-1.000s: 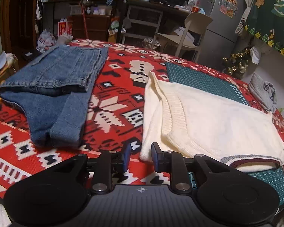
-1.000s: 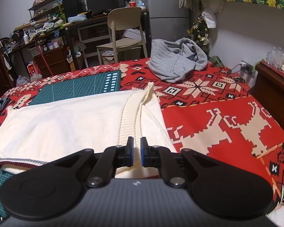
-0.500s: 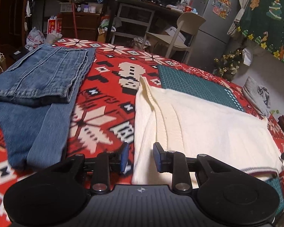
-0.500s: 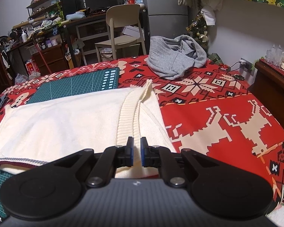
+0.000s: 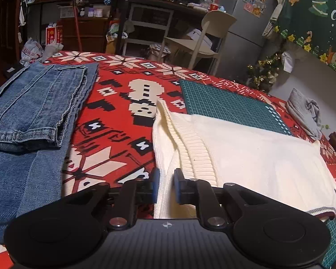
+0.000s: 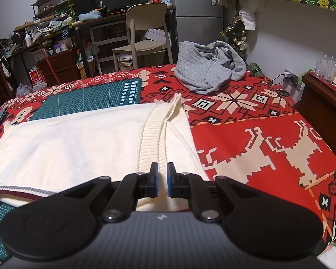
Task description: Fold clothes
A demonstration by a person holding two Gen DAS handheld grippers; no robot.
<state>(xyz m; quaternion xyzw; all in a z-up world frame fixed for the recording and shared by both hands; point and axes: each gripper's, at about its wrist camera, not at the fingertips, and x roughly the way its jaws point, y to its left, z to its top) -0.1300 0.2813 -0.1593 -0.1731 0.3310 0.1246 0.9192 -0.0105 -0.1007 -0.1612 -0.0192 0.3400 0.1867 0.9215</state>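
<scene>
A cream knit sweater [image 5: 246, 154] lies flat on the red patterned tablecloth, partly over a green cutting mat. My left gripper [image 5: 166, 185] is slightly open, its jaws on either side of the sweater's near left edge. The sweater also shows in the right wrist view [image 6: 78, 143]. My right gripper [image 6: 162, 179] has its jaws a narrow gap apart over the ribbed strip [image 6: 154, 139] at the sweater's right side.
Folded blue jeans [image 5: 33, 112] lie at the left. A crumpled grey garment [image 6: 208, 67] lies at the far right of the table. A green cutting mat [image 5: 230, 107] lies behind the sweater. A chair [image 6: 145, 35] and cluttered desks stand beyond. A wooden cabinet [image 6: 324, 103] stands right.
My left gripper has moved right from the tablecloth onto the sweater's left edge, which now lies between its jaws. My right gripper has moved slightly forward along the ribbed strip.
</scene>
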